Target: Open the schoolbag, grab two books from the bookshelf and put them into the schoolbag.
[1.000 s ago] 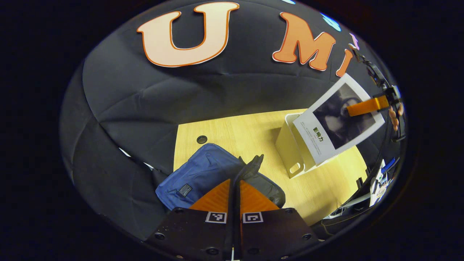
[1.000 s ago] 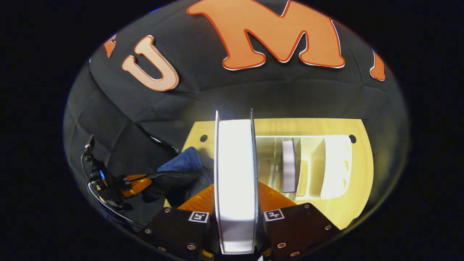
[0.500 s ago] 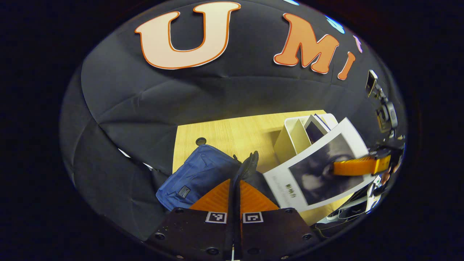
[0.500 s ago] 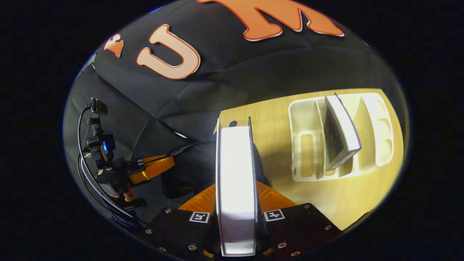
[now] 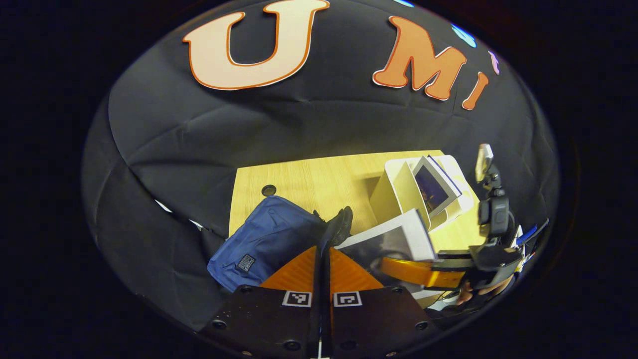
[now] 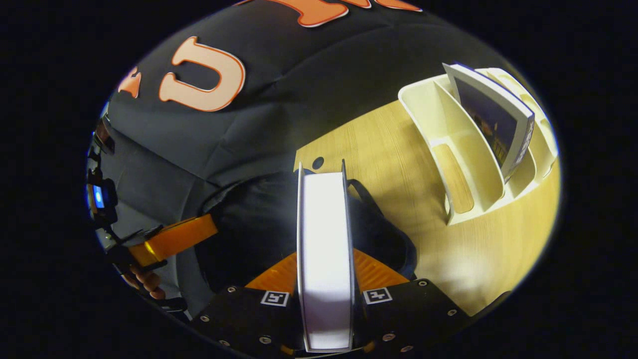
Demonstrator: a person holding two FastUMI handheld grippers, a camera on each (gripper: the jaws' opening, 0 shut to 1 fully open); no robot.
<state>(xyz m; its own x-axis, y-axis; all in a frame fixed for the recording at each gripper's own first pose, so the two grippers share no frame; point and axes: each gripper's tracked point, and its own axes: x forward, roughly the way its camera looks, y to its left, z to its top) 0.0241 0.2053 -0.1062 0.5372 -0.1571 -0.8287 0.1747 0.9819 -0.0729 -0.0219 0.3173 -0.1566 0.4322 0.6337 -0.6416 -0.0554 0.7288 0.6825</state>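
While my right gripper (image 6: 325,279) carries the first book (image 6: 325,249) clamped between both fingers, fore-edge facing the camera, the book hangs just above the dark mouth of the schoolbag (image 5: 266,239), which lies on the wooden table (image 5: 309,174) with its blue front turned toward the booth wall; in the left gripper view that same book (image 5: 394,237) sits tilted over the bag's opening, my right gripper (image 5: 398,267) under it. My left gripper (image 5: 324,264) is pinched fully together on the edge of the bag's flap (image 5: 339,227), holding the opening up and apart; in the right gripper view the left gripper (image 6: 199,230) reaches in from the side to that same dark cloth (image 6: 249,219), a hand (image 6: 144,281) behind it. Near the bag stands the white bookshelf (image 6: 448,129), with a second book (image 6: 493,114) leaning in one of its slots. By my judgement, the bag is open and one book is out of the shelf but not yet inside; what is left is to lower and release this book into the opening, fetch the leaning one, and put it in too.
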